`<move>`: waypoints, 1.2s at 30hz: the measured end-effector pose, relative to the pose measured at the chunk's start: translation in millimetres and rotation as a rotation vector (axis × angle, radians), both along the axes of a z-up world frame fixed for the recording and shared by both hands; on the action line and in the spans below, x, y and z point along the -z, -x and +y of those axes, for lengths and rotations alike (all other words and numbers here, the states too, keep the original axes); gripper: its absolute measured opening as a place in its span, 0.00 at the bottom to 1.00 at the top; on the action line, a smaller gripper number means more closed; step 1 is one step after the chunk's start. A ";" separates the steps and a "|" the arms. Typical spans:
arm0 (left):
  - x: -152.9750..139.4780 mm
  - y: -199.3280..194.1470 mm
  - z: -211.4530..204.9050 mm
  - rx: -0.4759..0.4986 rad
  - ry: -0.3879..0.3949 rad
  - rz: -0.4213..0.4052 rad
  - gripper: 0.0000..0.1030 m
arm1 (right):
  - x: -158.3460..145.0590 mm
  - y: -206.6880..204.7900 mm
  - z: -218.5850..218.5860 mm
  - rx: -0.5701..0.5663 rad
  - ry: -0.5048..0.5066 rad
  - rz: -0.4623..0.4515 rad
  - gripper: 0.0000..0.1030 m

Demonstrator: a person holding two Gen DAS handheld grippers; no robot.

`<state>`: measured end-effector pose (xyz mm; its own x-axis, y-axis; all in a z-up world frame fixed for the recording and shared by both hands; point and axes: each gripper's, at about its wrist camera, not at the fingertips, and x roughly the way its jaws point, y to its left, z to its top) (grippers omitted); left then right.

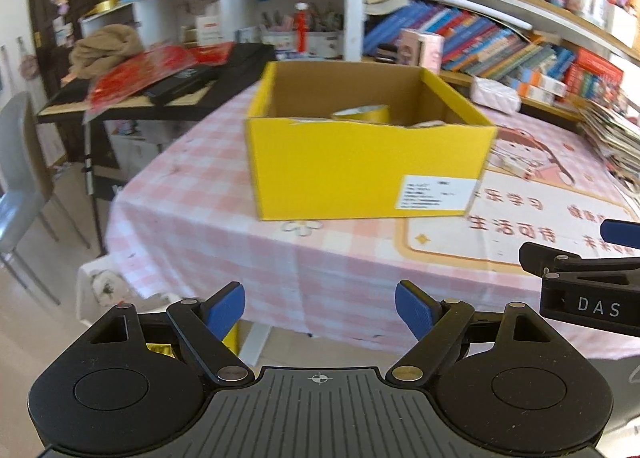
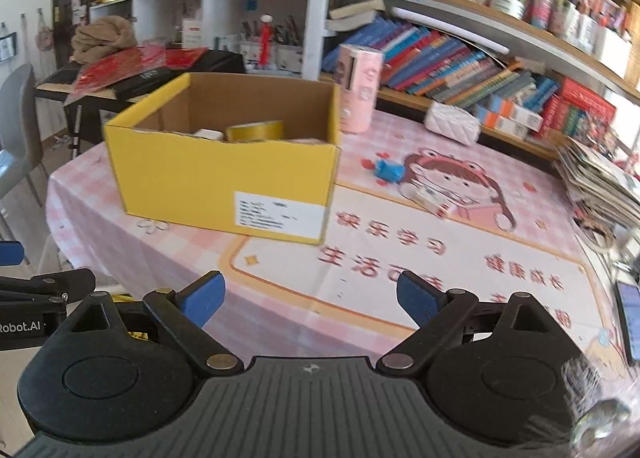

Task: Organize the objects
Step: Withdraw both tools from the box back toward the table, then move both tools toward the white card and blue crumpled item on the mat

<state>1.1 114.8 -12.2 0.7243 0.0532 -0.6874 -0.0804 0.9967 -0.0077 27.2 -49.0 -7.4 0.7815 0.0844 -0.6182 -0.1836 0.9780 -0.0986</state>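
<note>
An open yellow cardboard box [image 1: 360, 169] stands on the pink checked tablecloth; it also shows in the right wrist view [image 2: 224, 177]. Inside it lie a yellow tape roll [image 2: 256, 130] and a pale object [image 2: 208, 134]. A small blue toy [image 2: 387, 170] and a small white box [image 2: 432, 198] lie on the cartoon mat to the right of the box. My left gripper [image 1: 320, 308] is open and empty, near the table's front edge. My right gripper [image 2: 310, 300] is open and empty, over the mat's front part.
A pink carton [image 2: 358, 87] and a white quilted pouch [image 2: 452, 122] stand behind the box. Bookshelves [image 2: 480, 57] run along the back. A stack of magazines [image 2: 600, 181] lies at the right. A black side table [image 1: 152, 93] and grey chair [image 1: 20, 161] stand left.
</note>
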 end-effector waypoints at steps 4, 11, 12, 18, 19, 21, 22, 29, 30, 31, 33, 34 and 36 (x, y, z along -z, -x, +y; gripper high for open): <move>1.9 -8.1 -18.0 0.072 0.001 0.007 0.82 | -0.5 1.2 -17.9 0.058 0.004 0.005 0.91; 3.1 -22.6 -48.6 0.167 0.006 0.012 0.82 | -0.5 2.9 -49.7 0.145 0.012 0.011 0.91; 3.4 -25.0 -53.2 0.178 0.007 0.013 0.82 | -0.8 2.7 -54.4 0.157 0.013 0.012 0.91; 3.5 -41.0 -81.7 0.239 0.011 0.016 0.82 | -1.2 -1.5 -81.5 0.212 0.021 0.017 0.91; 3.7 -43.2 -86.0 0.249 0.009 0.016 0.82 | -1.5 -3.1 -86.1 0.220 0.022 0.018 0.91; 4.3 -49.2 -96.2 0.266 0.009 0.017 0.82 | -1.5 -6.3 -95.3 0.234 0.023 0.020 0.91; 4.5 -52.3 -100.5 0.270 0.008 0.018 0.82 | -1.2 -8.4 -100.0 0.240 0.023 0.022 0.91; 6.9 -75.1 -125.6 0.283 0.003 0.022 0.82 | 1.2 -27.9 -127.1 0.260 0.018 0.032 0.91; 6.8 -78.5 -129.1 0.282 0.001 0.020 0.82 | 1.5 -31.8 -130.5 0.260 0.016 0.034 0.91; 6.7 -81.8 -132.5 0.278 0.000 0.019 0.82 | 1.8 -36.6 -134.0 0.256 0.016 0.036 0.91; 5.3 -89.6 -138.0 0.265 -0.002 0.016 0.82 | 1.5 -45.5 -139.5 0.243 0.015 0.037 0.91; 4.6 -93.1 -140.8 0.259 -0.002 0.014 0.82 | 0.8 -50.6 -142.7 0.235 0.014 0.036 0.91; 4.2 -101.1 -146.7 0.247 -0.004 0.012 0.82 | -0.4 -61.0 -148.4 0.219 0.011 0.034 0.91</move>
<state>102.2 -31.9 -16.4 0.7077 -0.1222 -0.6959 0.1658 0.9861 -0.0046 88.2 -197.4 -7.1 0.7591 -0.0919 -0.6444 0.0293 0.9938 -0.1072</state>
